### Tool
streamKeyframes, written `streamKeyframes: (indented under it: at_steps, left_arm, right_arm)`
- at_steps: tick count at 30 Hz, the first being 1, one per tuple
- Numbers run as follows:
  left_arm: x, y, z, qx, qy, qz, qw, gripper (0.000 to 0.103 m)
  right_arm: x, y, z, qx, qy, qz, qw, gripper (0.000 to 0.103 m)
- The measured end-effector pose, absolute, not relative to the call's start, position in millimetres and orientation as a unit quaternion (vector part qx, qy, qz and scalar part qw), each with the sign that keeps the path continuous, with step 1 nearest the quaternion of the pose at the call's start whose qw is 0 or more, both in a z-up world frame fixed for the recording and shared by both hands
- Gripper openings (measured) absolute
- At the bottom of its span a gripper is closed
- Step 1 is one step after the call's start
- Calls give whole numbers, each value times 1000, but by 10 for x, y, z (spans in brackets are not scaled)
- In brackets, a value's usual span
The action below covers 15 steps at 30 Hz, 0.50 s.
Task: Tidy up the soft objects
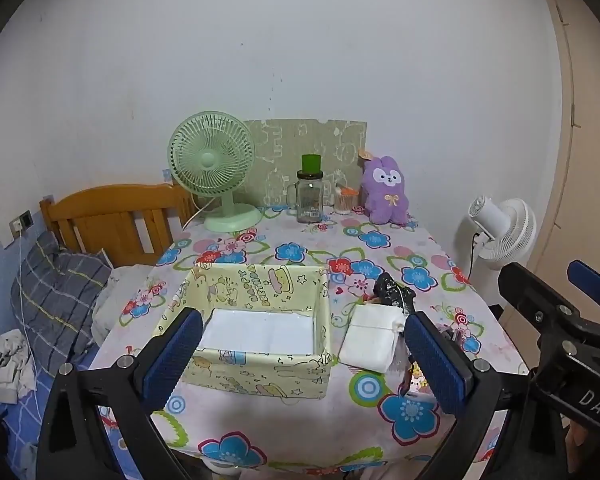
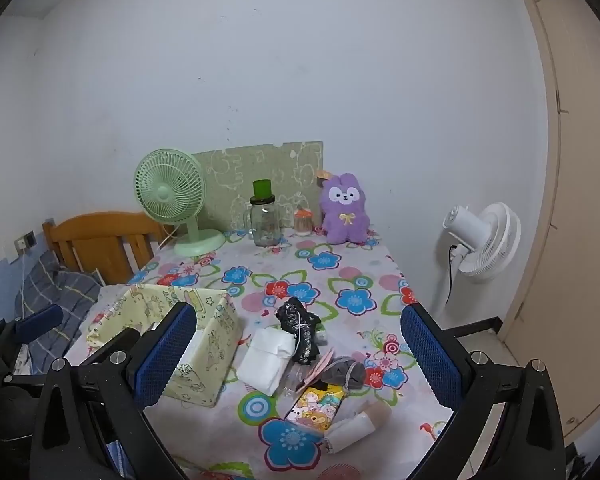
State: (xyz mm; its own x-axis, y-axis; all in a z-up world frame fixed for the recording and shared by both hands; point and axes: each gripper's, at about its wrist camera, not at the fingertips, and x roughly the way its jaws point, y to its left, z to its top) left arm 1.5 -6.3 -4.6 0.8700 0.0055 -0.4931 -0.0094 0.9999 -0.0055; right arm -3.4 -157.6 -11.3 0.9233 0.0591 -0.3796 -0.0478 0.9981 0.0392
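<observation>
Holding both grippers, left gripper (image 1: 302, 364) and right gripper (image 2: 298, 360), spread wide and empty. Soft pile (image 2: 300, 344) lies just right of fabric box (image 1: 256, 320); I'd pinch the white folded cloth (image 2: 266, 360) mid-fold first.

Folded cloth (image 1: 371, 338) lies right of the box (image 1: 244, 376) (touching? unclear).

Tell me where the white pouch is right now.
In the right wrist view, the white pouch lies on the table just right of the yellow box, touching the black cloth behind it.
</observation>
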Motion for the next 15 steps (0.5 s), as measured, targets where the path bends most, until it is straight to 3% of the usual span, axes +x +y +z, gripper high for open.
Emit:
streamKeyframes:
  at_steps: [15]
  left_arm:
    - [35, -45, -30, 5, 248, 2, 969, 101]
  right_arm:
    - [-57, -1572, -141, 14, 194, 28, 980, 103]
